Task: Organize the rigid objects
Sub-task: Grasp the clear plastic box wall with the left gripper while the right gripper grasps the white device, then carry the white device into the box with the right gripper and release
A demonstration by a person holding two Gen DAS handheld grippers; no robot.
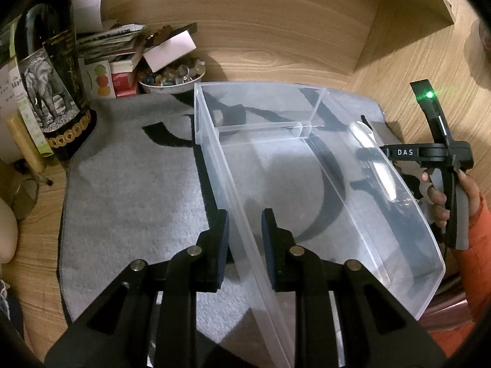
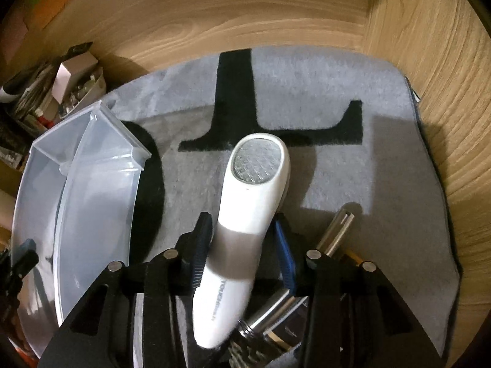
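Clear plastic bin (image 1: 307,184) taken as landmark, sitting on grey mat (image 1: 132,190). Left of bin: wide bare stretch of mat, open for passage. Far left beyond that: dark bottle (image 1: 52,70) standing upright at mat edge, tall obstacle. Behind bin, at its far left corner: bowl of small trinkets (image 1: 172,76), stacked papers and boxes (image 1: 119,52) close beside it, crowded. Inside bin: empty, one divider wall (image 1: 260,127) across far end. Right of bin: white handheld device (image 2: 251,208) and metal rod (image 2: 337,230) lying on mat, open mat beyond them.
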